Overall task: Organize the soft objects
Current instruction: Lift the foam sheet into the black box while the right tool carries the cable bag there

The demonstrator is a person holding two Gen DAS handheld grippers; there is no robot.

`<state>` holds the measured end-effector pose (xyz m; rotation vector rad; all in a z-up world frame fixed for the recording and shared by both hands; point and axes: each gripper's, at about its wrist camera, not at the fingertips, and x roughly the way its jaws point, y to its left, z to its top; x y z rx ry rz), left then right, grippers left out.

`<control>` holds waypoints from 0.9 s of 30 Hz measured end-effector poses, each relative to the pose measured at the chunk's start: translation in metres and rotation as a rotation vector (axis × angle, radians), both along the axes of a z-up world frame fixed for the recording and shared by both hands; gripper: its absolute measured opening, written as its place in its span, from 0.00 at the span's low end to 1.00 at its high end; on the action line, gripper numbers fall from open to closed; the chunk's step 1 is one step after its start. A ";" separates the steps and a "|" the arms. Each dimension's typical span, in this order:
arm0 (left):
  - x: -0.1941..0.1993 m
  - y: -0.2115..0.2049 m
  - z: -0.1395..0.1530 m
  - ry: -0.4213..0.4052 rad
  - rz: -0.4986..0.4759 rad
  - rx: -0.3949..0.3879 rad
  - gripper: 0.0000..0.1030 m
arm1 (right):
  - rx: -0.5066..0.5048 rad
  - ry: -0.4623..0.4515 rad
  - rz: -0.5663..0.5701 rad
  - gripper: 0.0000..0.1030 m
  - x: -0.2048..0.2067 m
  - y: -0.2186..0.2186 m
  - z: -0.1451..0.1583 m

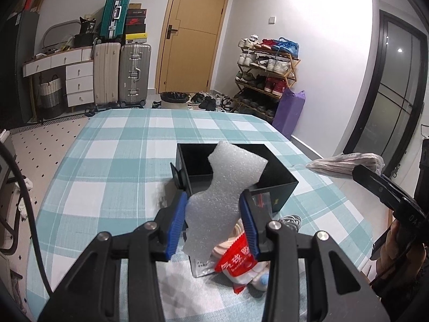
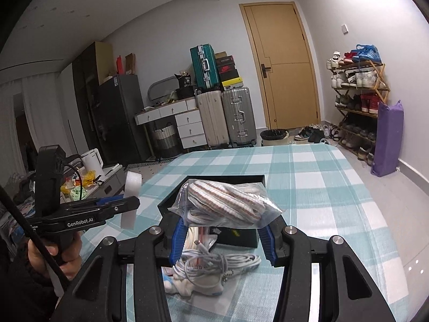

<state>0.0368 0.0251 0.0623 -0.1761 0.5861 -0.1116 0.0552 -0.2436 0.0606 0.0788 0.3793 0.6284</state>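
I have the left gripper (image 1: 213,222) clamped on foam (image 1: 228,185), the right gripper (image 2: 225,237) on the bagged cloth (image 2: 228,204); I'd centre each over the box (image 1: 278,185) before letting go.

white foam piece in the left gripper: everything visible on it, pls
The white foam piece is a flat, pebbly sheet of packing foam with an irregular, notched outline. It stands roughly upright, lifted above the checked tablecloth, in front of the open black box. The left gripper clamps its narrow middle between blue pads; nothing else touches it.
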 end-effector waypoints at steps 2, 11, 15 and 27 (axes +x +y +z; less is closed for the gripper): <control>0.005 0.000 0.002 0.001 -0.004 -0.001 0.38 | -0.001 -0.004 0.003 0.46 0.004 0.002 0.001; 0.031 0.000 0.006 0.011 -0.012 -0.016 0.38 | 0.014 0.000 0.016 0.45 0.022 0.013 0.002; 0.040 -0.001 0.004 0.018 -0.019 -0.020 0.38 | 0.014 0.014 0.013 0.44 0.029 0.015 -0.001; 0.068 -0.002 0.003 0.024 -0.026 -0.027 0.38 | 0.037 -0.013 0.032 0.44 0.051 0.029 0.011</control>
